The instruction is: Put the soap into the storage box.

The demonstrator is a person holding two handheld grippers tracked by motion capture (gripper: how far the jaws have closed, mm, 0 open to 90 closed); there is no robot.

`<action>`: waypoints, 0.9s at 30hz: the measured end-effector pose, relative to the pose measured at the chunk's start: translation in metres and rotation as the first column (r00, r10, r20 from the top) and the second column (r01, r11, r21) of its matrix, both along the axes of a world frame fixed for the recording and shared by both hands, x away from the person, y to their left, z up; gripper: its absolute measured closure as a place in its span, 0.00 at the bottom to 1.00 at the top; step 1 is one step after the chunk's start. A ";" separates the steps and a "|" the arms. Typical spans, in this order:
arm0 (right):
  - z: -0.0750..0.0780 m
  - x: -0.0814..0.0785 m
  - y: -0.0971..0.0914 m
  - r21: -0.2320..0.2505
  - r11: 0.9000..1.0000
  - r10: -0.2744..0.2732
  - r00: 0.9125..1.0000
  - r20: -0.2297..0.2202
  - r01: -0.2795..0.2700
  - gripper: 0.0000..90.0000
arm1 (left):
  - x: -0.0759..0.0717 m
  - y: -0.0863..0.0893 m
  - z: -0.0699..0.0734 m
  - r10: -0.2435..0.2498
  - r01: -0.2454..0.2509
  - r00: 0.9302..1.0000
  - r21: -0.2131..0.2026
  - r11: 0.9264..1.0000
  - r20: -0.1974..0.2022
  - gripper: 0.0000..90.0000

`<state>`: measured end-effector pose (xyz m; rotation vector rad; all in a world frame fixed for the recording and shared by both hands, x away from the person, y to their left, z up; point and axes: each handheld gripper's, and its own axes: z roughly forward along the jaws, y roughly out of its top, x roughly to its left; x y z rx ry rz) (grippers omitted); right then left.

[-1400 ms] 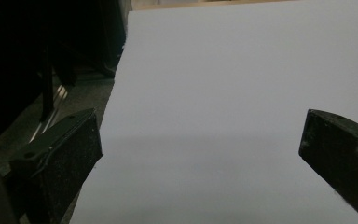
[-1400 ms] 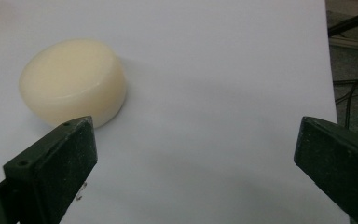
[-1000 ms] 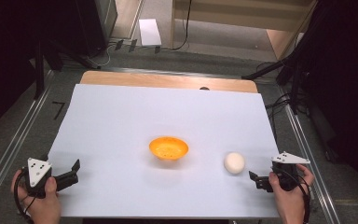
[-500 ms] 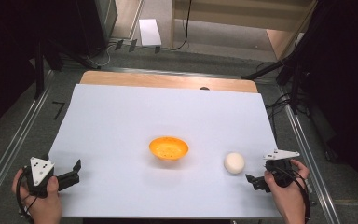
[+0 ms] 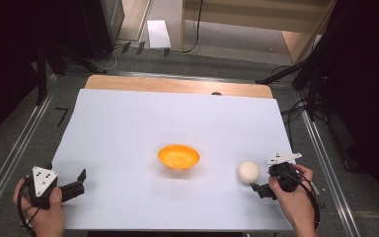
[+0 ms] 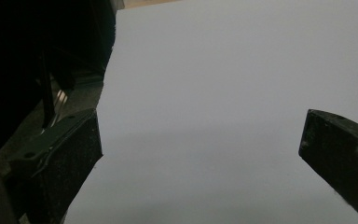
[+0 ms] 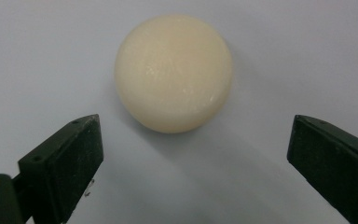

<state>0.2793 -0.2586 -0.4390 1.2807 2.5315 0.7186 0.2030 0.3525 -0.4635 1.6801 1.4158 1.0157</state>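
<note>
A: Left gripper [image 5: 80, 179] look?
B: Black body, black blocky jaws, a small hole near one jaw's edge. Grey three-cornered plate on top with dark dots. Black cable looping off the back.

A: Right gripper [image 5: 256, 190]?
B: Same build: black body, pale three-cornered plate on top, black cable trailing down past the wrist. In the right gripper view, flat matte black jaws, a screw hole in one, a bit of yellow marking at the bottom corner.

A: Sleeves?
B: No sleeves on what's in frame of the left hand [image 5: 42, 215] and the right hand [image 5: 296, 200].
</note>
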 end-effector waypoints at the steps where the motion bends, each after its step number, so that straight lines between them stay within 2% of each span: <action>1: 0.000 0.001 0.002 0.003 1.000 0.005 1.000 -0.003 -0.005 0.07 | 0.000 0.000 0.000 0.000 0.000 1.000 0.001 1.000 -0.001 0.00; 9: 0.000 0.010 0.017 -0.007 1.000 0.029 0.999 -0.028 -0.030 0.13 | 0.000 -0.002 0.000 -0.012 0.012 1.000 0.010 1.000 -0.007 0.00; 15: -0.001 0.015 0.025 -0.011 0.999 0.041 0.998 -0.037 -0.041 0.14 | 0.001 -0.002 0.000 -0.016 0.016 1.000 0.013 1.000 -0.009 0.00; 22: -0.004 0.023 0.034 -0.031 0.999 0.021 0.998 -0.066 -0.023 0.16 | 0.000 -0.002 0.000 -0.020 0.020 1.000 0.010 1.000 -0.009 0.00; 26: -0.008 0.028 0.035 -0.040 0.999 -0.009 0.997 -0.082 0.005 0.26 | 0.001 -0.002 0.000 -0.023 0.023 1.000 0.013 1.000 -0.013 0.00; 27: -0.008 0.028 0.035 -0.040 0.999 -0.009 0.997 -0.082 0.005 0.26 | 0.001 -0.002 0.000 -0.023 0.023 1.000 0.013 1.000 -0.013 0.00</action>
